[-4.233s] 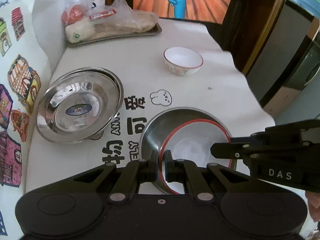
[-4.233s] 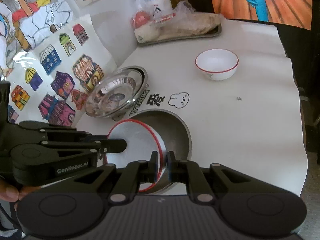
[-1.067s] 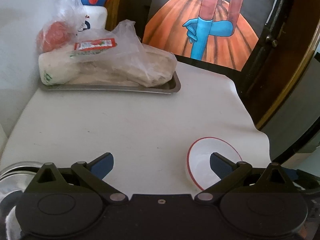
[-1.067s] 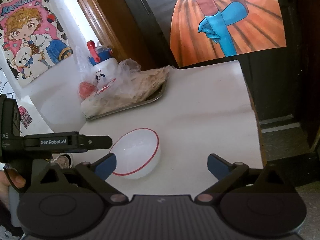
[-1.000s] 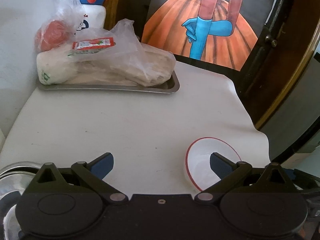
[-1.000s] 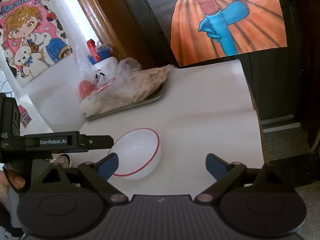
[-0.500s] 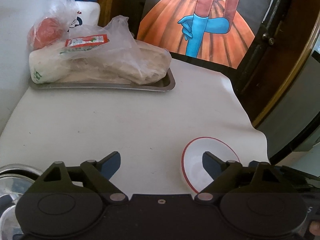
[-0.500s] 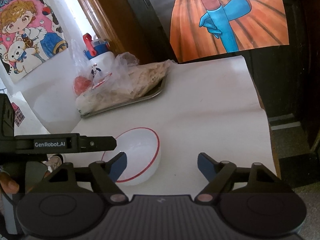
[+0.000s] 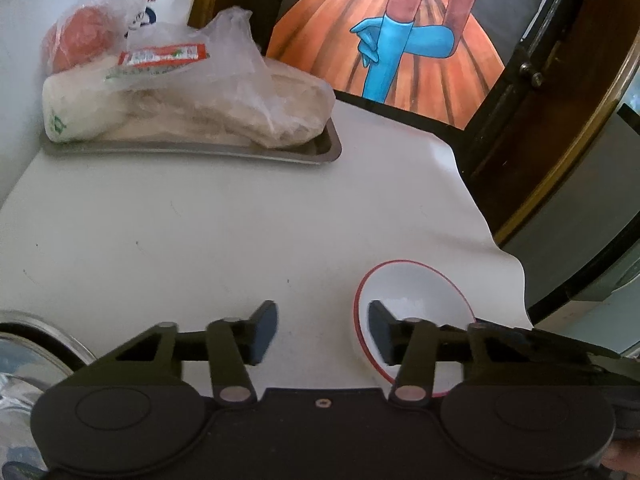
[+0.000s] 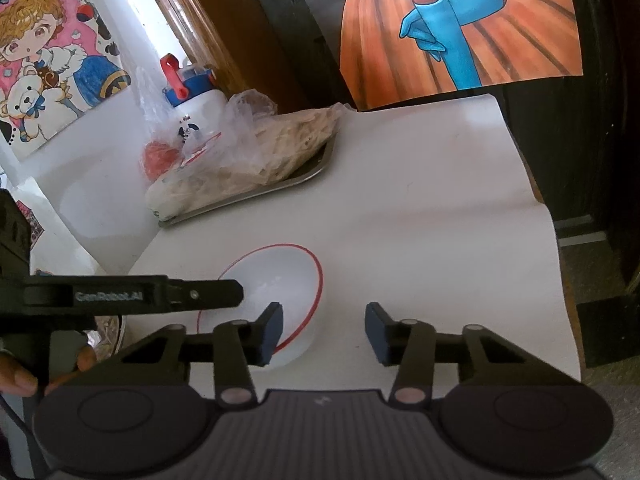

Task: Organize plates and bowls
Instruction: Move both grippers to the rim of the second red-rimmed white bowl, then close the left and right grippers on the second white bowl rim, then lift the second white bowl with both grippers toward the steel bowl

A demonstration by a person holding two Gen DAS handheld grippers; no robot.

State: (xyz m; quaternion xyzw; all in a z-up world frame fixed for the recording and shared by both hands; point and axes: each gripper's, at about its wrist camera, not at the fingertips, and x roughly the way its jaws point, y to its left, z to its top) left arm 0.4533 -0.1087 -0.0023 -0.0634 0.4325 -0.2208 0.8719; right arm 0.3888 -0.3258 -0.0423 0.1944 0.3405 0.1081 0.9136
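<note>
While both jaws have just been closing, each hand-held gripper, left (image 9: 322,334) and right (image 10: 324,330), straddles the bowl (image 9: 416,300) rim ungrasped; pinch squarely, lift level.

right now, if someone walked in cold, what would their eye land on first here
Probably the white bowl with a red rim near the front of the white table, with the left gripper and right gripper straddling opposite sides of its rim; both have just been closing, pads not yet pressing. Next, the orange skirt picture behind the table, then the steel tray of bagged food at the back.
</note>
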